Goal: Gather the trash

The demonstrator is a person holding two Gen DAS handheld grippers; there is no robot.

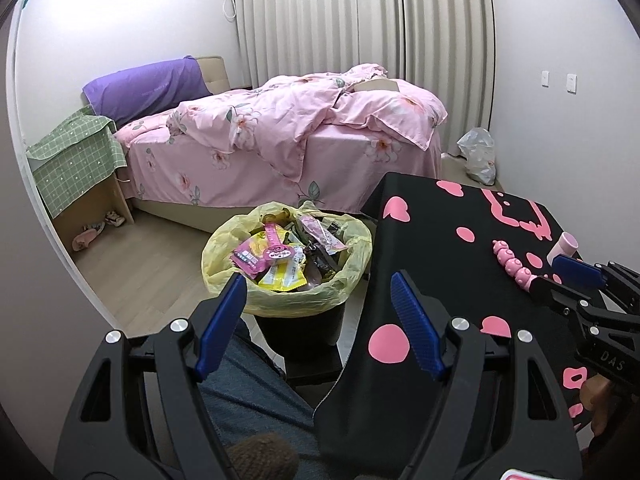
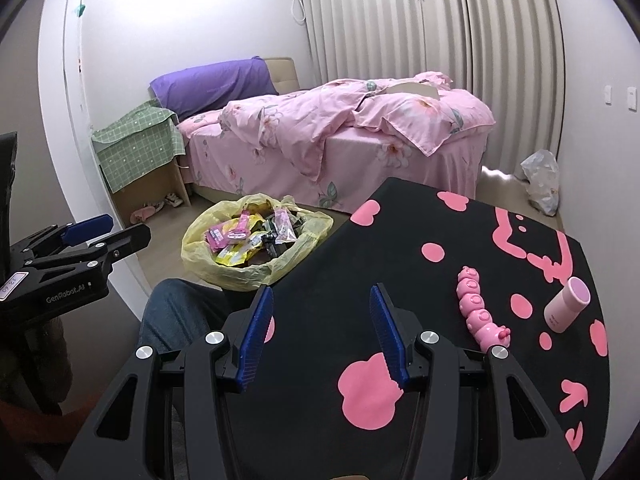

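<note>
Both hand-held grippers, left (image 1: 318, 296) and right (image 2: 320, 312), are open and empty; the wrappers (image 1: 276, 256) in the bin bag (image 1: 224, 276) look light and crinkly, best pinched at an edge.

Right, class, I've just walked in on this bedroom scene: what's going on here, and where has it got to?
A seated person is tidying up trash with a gripper in each hand. Both the left gripper and the right gripper are open and empty. The bin with its yellow bag beside the table is already full of snack wrappers. On the black-and-pink table only a pink caterpillar toy and a small pink cup remain, untouched.
</note>
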